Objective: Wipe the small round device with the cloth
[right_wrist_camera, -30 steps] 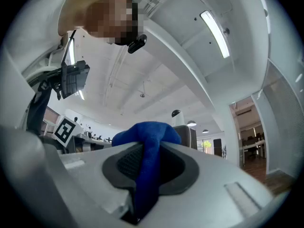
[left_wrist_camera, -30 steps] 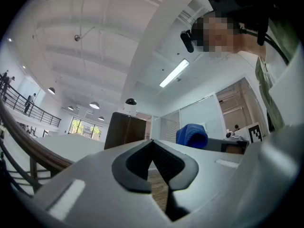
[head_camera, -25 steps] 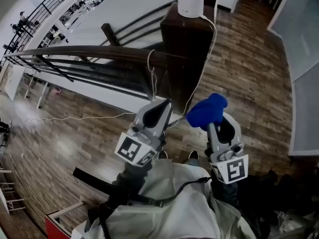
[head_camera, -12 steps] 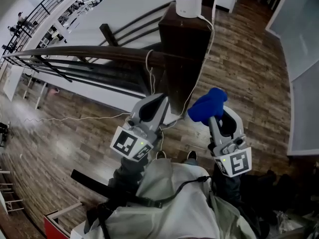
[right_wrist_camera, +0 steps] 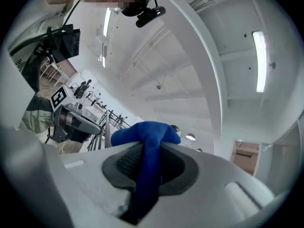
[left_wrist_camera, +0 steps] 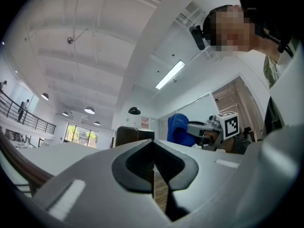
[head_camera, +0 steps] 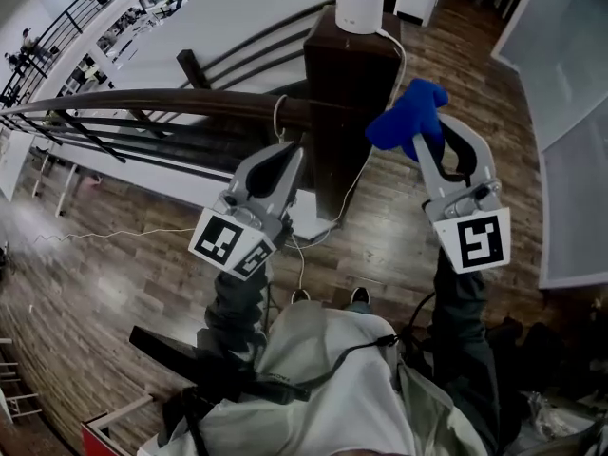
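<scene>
Right tool: my right tool (head_camera: 429, 139) was clamped on the blue cloth (head_camera: 408, 112); a bunched wad stuck out past the tips and a strip ran down between the jaws
Left tool: my left tool (head_camera: 288, 158) was closed on nothing, its jaws meeting along a thin seam, and it hung near the post's side
Device: the small round device (head_camera: 361, 6), white with a black dome, stood on top of the dark wooden post (head_camera: 347, 74), beyond the cloth and not touching it, so I judged that wiping had not begun
Risk, toppling: the device looked merely set on a narrow post top beside the handrail (head_camera: 161, 98); a sideways shove from the cloth could slide it off, and my left tool was not steadying it
Risk, cable: a white cable (head_camera: 356, 183) ran from the device down the post between my tools; catching it could drag the device over
Risk, cloth: the pinch was narrow, so a firm wipe might pull the wad through or let the hard tips scrape the casing
Head view alone: it showed the cable's run, the post top and both tools relative to the device
Left gripper view alone: it showed the closed seam, and the device level with the cloth, seen from the side
Right gripper view alone: it showed cloth filling the jaws; the wad hid most of what lay ahead, so I could not place the device there
</scene>
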A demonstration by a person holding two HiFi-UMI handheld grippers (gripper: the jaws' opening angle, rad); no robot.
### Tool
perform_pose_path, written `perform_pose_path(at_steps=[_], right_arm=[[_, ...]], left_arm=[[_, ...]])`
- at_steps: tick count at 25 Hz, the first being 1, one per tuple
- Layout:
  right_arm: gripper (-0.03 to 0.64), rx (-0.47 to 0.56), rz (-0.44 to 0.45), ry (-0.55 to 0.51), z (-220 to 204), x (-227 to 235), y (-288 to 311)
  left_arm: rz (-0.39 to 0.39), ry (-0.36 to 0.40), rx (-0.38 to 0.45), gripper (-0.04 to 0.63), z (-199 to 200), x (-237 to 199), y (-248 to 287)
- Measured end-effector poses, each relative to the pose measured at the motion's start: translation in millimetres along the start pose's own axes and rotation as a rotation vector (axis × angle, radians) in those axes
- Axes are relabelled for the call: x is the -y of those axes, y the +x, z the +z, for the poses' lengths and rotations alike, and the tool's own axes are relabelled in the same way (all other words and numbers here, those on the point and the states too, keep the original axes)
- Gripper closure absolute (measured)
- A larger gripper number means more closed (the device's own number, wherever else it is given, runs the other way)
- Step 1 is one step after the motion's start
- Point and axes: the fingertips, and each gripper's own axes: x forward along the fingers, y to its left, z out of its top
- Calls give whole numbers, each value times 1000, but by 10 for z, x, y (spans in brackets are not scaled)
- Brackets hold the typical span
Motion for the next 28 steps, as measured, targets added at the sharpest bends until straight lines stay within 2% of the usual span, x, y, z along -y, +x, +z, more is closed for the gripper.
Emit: perform_pose_path(at_steps=[6,10,15,18,23,26,28], right_arm=[[545,-5,-58,-63,431,295,440],[545,-24,-99,-105,519,352,613],[545,-42,-141,-161,560,402,855],[545,-114,-198,-254,600,504,1127],[545,-231,-298,-473,846,620,1707],[545,-330,-340,-612,755,633,2038],[545,-350,-370,-651,673,589,2131]], left_arm=[[3,41,34,592,444,-444,318],[2,54,66,592,654,-555,466],[-50,90,67,592,758,-616,654],[-65,109,65,592,815,-724,752],[-83,119,77,592,883,-866,821],[-78,109,67,592,867,-931,828],[-80,105,63,592,859,-971,808]])
